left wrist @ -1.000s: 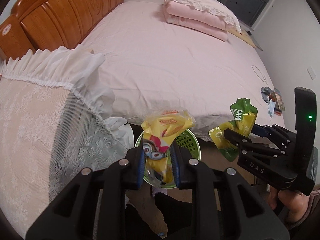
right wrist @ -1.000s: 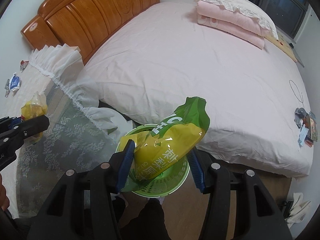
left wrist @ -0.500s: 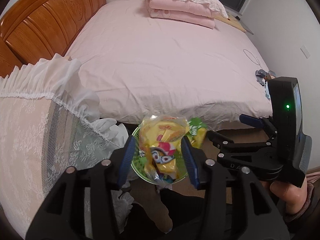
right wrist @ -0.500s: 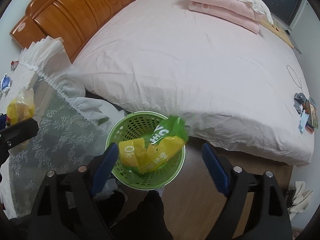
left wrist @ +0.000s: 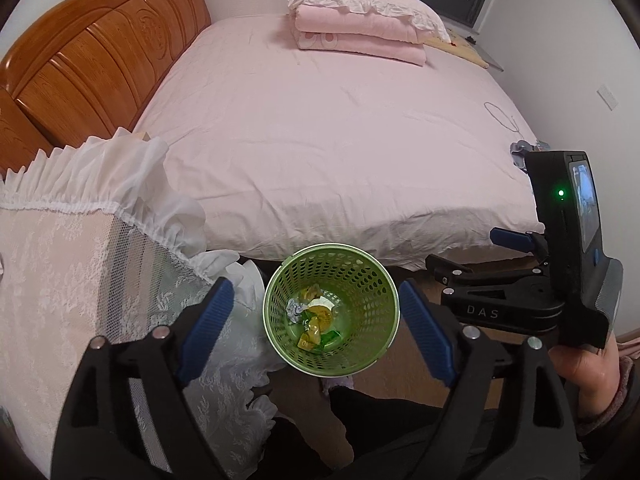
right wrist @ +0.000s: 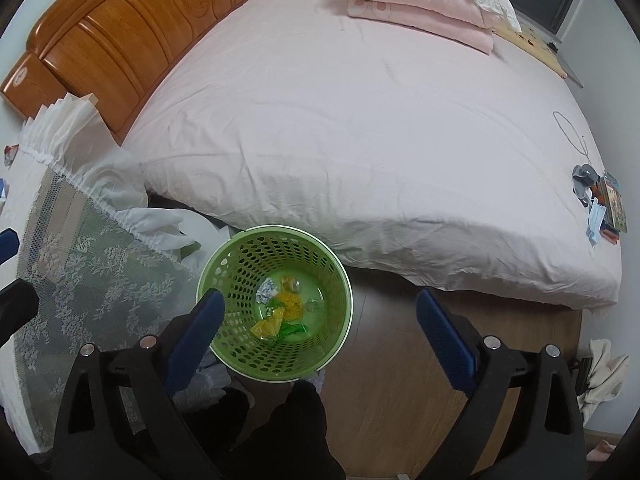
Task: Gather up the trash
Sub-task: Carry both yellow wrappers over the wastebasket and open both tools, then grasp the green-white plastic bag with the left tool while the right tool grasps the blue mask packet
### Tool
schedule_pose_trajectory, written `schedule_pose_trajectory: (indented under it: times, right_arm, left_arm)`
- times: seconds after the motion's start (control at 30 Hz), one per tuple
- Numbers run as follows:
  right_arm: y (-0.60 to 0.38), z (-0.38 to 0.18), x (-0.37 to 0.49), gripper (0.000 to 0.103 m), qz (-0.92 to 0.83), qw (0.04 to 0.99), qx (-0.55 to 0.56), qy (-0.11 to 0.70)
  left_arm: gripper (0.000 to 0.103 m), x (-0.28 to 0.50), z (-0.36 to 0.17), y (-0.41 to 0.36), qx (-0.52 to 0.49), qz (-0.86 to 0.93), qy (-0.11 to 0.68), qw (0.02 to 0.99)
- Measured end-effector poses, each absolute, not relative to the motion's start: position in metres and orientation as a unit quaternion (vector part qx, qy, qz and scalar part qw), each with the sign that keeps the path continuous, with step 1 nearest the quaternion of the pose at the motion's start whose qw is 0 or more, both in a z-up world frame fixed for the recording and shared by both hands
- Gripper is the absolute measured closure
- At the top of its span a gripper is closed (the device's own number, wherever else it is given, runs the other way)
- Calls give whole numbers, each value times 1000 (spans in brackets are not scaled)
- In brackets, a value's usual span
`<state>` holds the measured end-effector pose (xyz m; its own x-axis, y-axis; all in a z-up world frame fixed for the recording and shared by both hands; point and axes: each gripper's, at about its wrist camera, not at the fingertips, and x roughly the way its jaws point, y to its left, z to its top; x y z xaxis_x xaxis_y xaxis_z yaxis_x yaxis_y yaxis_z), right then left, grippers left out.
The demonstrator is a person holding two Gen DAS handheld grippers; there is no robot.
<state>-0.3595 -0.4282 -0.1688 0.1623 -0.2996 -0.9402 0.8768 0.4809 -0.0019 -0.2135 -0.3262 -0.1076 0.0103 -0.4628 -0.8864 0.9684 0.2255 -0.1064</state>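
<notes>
A green perforated waste basket (left wrist: pixel 332 246) (right wrist: pixel 276 230) stands on the floor at the foot of the bed's near side. Inside it lie yellow and green snack wrappers (left wrist: pixel 314 322) (right wrist: pixel 276 318) and a crumpled white scrap. My left gripper (left wrist: pixel 315 283) hangs above the basket, its jaws opening, with nothing between the blue pads (left wrist: pixel 208 320). My right gripper (right wrist: pixel 320 294) (left wrist: pixel 462 248) hovers over the basket's right side, jaws also opening and empty. A hand (left wrist: pixel 588 364) holds it at the right edge.
A large bed with a pink sheet (left wrist: pixel 340 120) fills the view beyond the basket, with a wooden headboard (left wrist: pixel 92 60) and a folded pink quilt (left wrist: pixel 360 38). A lace-covered table (left wrist: pixel 60 280) stands left. Small items (right wrist: pixel 600 204) lie at the bed's right edge. Dark trouser legs (right wrist: pixel 296 420) show below.
Both grippers opened wide. The yellow snack bag left the left gripper and the green-yellow pouch left the right gripper; both now lie in the green basket.
</notes>
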Motion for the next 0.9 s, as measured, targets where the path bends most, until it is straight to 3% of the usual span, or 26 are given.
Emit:
schedule_pose_trajectory:
  times: [0.1,0.47,0.9]
  right_arm:
    - [-427,-166,-356,7,-414,709,291,491]
    - [-412,-138,-307,3,-365,762,272,461]
    - [-342,-106,-172,3,-201,835,219,463]
  left_arm:
    - [9,-209,-103,-322,284,-543,430,663]
    - [8,-158,-84,-282,230,-462,437,736]
    - [8,-38,-68,-113,114,-214,457,856]
